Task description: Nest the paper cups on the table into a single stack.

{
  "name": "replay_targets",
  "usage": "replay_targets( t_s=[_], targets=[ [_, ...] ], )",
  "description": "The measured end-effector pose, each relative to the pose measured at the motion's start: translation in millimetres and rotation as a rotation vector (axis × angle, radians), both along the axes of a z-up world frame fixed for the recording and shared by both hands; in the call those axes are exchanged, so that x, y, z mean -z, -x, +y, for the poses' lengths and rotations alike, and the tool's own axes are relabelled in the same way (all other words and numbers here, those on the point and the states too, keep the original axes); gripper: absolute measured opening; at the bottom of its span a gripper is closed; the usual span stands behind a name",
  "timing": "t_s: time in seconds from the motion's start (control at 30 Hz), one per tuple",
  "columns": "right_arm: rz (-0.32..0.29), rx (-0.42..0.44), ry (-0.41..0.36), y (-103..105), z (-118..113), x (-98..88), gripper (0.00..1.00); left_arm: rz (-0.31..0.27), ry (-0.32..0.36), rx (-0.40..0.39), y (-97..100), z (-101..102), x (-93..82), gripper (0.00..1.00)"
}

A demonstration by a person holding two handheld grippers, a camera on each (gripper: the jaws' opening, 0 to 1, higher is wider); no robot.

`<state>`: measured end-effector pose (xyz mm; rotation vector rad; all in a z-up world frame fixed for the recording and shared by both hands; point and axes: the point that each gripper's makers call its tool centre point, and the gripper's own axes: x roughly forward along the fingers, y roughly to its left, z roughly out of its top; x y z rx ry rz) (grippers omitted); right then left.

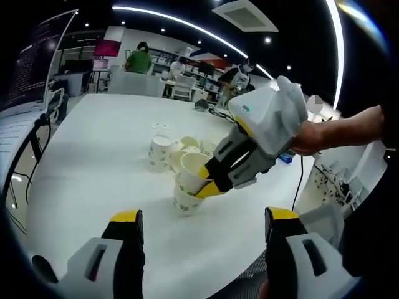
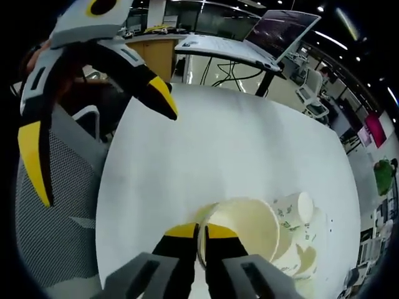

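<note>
Right gripper (image 2: 201, 233) is clamped on the near rim of an upright paper cup (image 2: 246, 227), one jaw inside the wall and one outside, with the cup's open mouth facing up. In the left gripper view the same right gripper (image 1: 209, 182) reaches in from the right and holds this cup (image 1: 194, 169) just above or seated in another cup (image 1: 186, 200) standing on the white counter (image 1: 93, 156); I cannot tell whether the two touch. The cup's long axis is close to vertical, so the coming move looks like a straight push down. Behind it, a cluster of loose cups (image 1: 167, 151) sits close by. Left gripper (image 1: 202, 219) hangs back with its jaws wide apart and holding nothing, farther from the cups than the right.
</note>
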<state>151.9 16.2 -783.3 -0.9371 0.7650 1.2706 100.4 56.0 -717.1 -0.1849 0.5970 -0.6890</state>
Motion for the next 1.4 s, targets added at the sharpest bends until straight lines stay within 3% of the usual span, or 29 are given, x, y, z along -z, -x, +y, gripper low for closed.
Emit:
replay_targets(
  t_s=[0.43, 0.87, 1.2, 1.4],
  targets=[
    [-0.006, 0.007, -0.005, -2, -1, 1.0, 0.03, 0.001, -0.005, 0.007, -1.6, 1, 2.4, 0.78],
    [-0.01, 0.043, -0.036, -5, -3, -6.6, 0.12, -0.006, -0.008, 0.017, -1.4, -5, -1.8, 0.78],
    [-0.02, 0.101, -0.116, -10, -7, -33.5, 0.19, -0.011, -0.016, 0.038, -0.8, -11, -5.1, 0.78],
    [-0.016, 0.149, -0.165, -16, -15, -40.2, 0.22, -0.015, -0.021, 0.045, -1.8, -11, -3.7, 0.78]
  ],
)
